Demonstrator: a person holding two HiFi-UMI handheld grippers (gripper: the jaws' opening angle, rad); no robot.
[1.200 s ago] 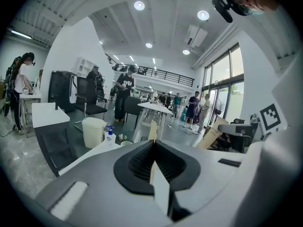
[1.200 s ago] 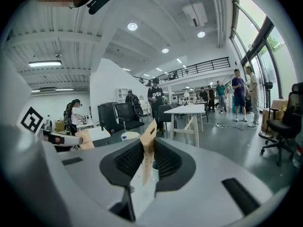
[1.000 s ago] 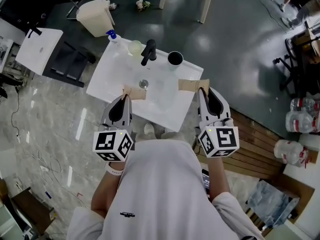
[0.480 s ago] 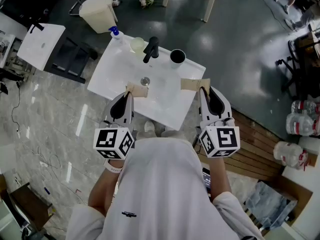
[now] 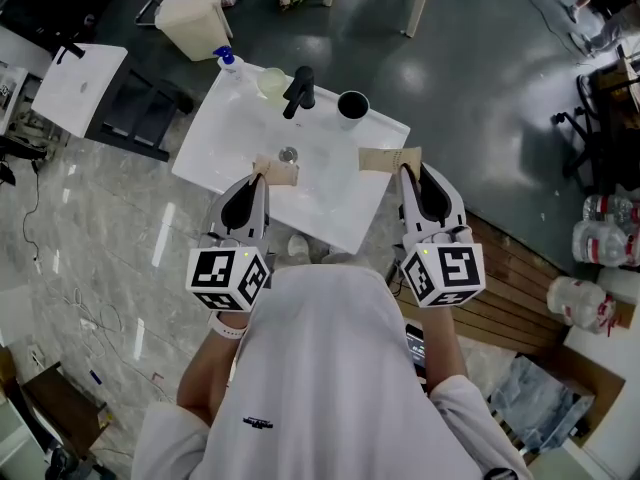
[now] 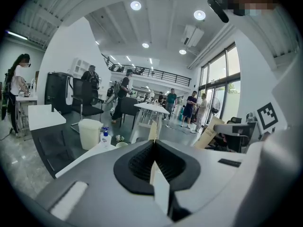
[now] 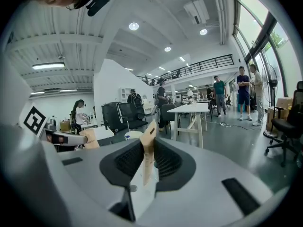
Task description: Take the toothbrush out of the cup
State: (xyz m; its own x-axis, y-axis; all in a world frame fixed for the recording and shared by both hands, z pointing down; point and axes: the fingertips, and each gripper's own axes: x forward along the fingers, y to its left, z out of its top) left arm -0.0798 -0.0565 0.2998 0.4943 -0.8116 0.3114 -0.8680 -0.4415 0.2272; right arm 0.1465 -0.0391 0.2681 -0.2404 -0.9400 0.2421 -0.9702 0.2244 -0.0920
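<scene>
A black cup stands at the back right of the white sink counter, beside the black faucet. No toothbrush can be made out in the cup from here. My left gripper hovers over the basin's near left part, close to the drain. Its tan-taped tips are pressed together with nothing between them. My right gripper hangs over the counter's right edge, short of the cup. Its tan tips also meet on nothing.
A pale green cup and a blue-capped soap bottle stand left of the faucet. A cream bin sits behind the counter and a white side table at the left. Water bottles stand at the right. People stand far back.
The head view has drifted a little, so the sink sits slightly higher in the picture. Both grippers keep their places and their jaws look unchanged.
</scene>
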